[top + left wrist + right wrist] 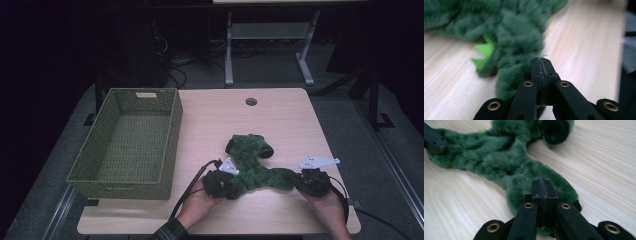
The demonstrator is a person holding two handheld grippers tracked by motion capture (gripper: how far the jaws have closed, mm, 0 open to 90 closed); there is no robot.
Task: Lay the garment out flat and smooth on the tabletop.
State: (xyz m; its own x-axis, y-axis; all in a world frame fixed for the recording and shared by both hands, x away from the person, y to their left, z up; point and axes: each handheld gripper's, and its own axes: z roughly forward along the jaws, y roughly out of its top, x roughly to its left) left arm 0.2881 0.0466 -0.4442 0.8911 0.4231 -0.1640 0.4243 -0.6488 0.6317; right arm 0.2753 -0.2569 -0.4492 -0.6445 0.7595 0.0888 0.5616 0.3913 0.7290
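- From above, a fuzzy green garment (255, 162) lies on the near half of the wooden table (280, 115), spread into three limbs: one toward the far side, one toward each hand.
- The left tool (227, 186) sits at the near-left limb and the right tool (295, 181) at the near-right limb, each held in a hand (200, 202) coming in from the near edge.
- The high view also takes in a woven green basket (107, 181) standing on the table's left side, well apart from the garment.
- The left gripper view, blurred, shows its jaws pressed together with the green pile (519, 40) bunched just ahead and beneath them; I cannot tell whether fabric is pinched between. A bright lime-green zigzag trim (482, 51) pokes out of the garment here, too small to make out from above.
- The right gripper view is sharper: its jaws are together right over the end of the furry limb (524, 177), fabric spilling out on both sides beneath them, though a pinch is not clear.
- That same view catches the other tool's black jaw (434, 141) resting against the far limb, and a dark round opening (556, 131) at the garment's far end.
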